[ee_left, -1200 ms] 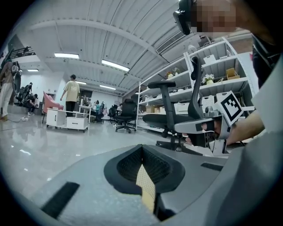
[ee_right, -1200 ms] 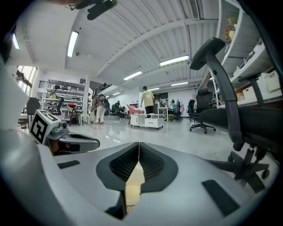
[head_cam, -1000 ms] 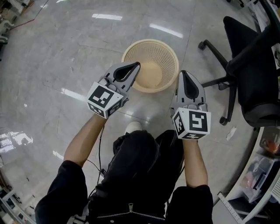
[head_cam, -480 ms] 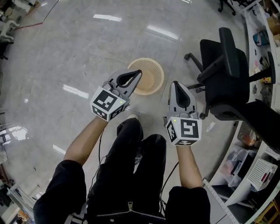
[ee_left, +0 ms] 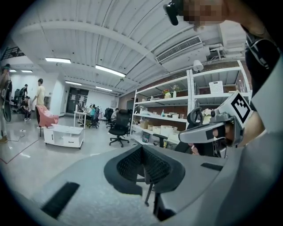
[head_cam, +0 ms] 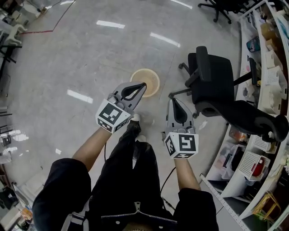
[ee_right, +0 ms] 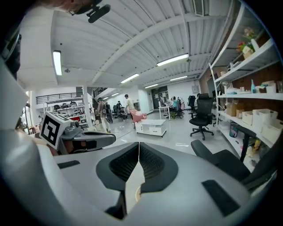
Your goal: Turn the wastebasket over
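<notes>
We stand on one wide, glossy grey floor (head_cam: 67, 54), with most of its bare room to the left and toward the far side. One run of shelving (head_cam: 264, 85) lines its right edge, crowded with boxes and bins. Two black office chairs show in the head view. The near chair (head_cam: 212, 76) is on the right, between the shelving and the basket, and one leg of its wheeled base reaches near the basket. The far chair (head_cam: 221, 6) is at the floor's far edge.

We hold two tools, each with one marker cube at its back. The left tool (head_cam: 143, 84) has its jaws pressed together with nothing between them, and it points out level across the room. The right tool (head_cam: 173, 100) is likewise pressed together and empty, just beside the left one.

There is one tan lattice wastebasket (head_cam: 145, 81). It stands mouth up on the floor ahead of our feet, toward the floor's right side. The left tool's tip overlaps its near rim in the head view, but neither tool touches it.
</notes>
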